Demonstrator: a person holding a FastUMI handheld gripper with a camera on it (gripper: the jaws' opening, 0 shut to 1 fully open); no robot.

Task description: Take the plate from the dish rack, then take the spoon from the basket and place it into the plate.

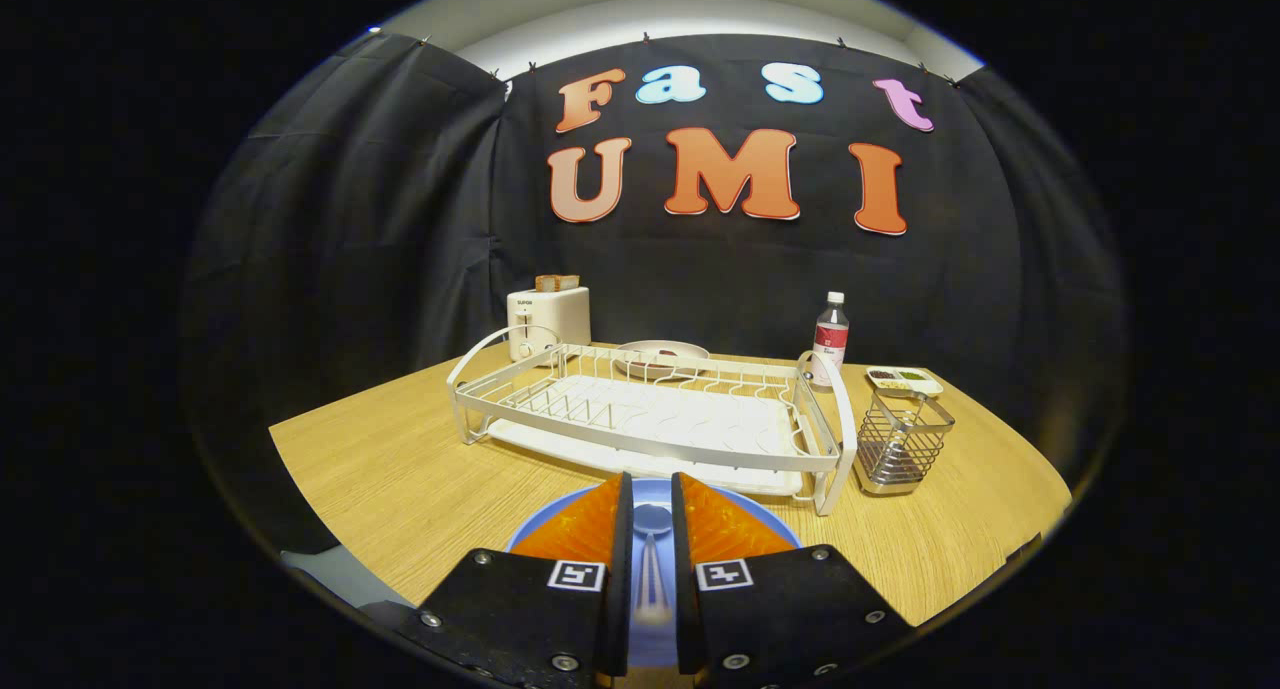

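The tool point(651, 529) has its two orange fingers point(585, 529) drawn in close around a spoon point(652, 549), handle running back between them and the bowl poking out just past the tips. Looks like both fingers are pinching the handle, though the gap is narrow and a bit blurry, so I'd call it a grip and not swear to it. The spoon hangs right over the blue plate point(760, 521), which sits flat on the wooden worktop point(400, 469) directly under the fingers, just in front of the white wire dish rack point(650, 414).

Makes sense to me: plate's already out of the rack (rack looks bare now) and parked close, so the spoon only needs a short drop. Holding it by the handle with the bowl forward means it should land lying flat instead of tipping off the rim.

The wire cutlery basket point(903, 439) stands to the right of the rack and seems to have nothing in it. Further back there's a toaster point(548, 321), a water bottle point(830, 339), a beige dish behind the rack point(662, 355) and a small tray point(904, 379) of something.

My guess is all that's left is lowering and letting go.
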